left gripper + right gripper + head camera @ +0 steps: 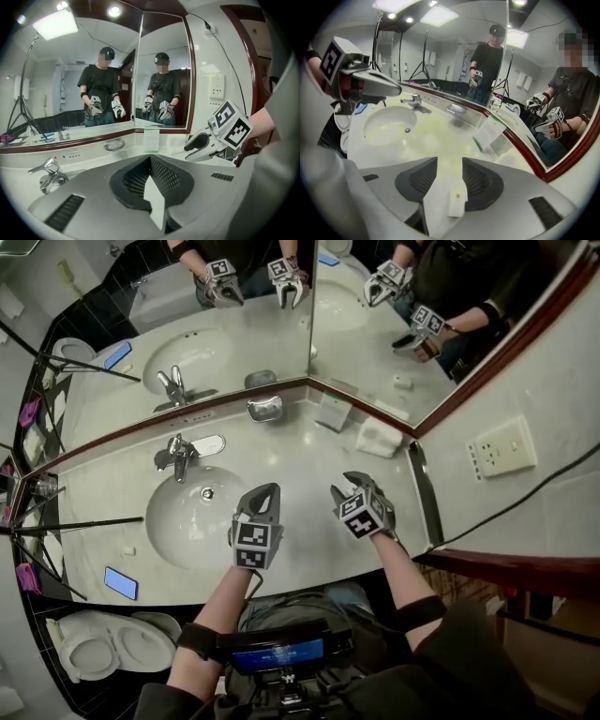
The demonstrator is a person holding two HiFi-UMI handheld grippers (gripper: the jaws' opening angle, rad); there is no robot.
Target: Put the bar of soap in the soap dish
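Lying beyond parted right jaws, soap (379, 439)

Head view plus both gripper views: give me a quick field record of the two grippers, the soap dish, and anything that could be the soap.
left gripper: jaws together, nothing held, by the right rim of the sink
right gripper: jaws apart, only bare counter between them
soap dish: metal, at the counter's back edge by the mirror corner, looks empty
white block: right of the upright card, possibly the soap, cannot confirm
task state: nothing picked up yet
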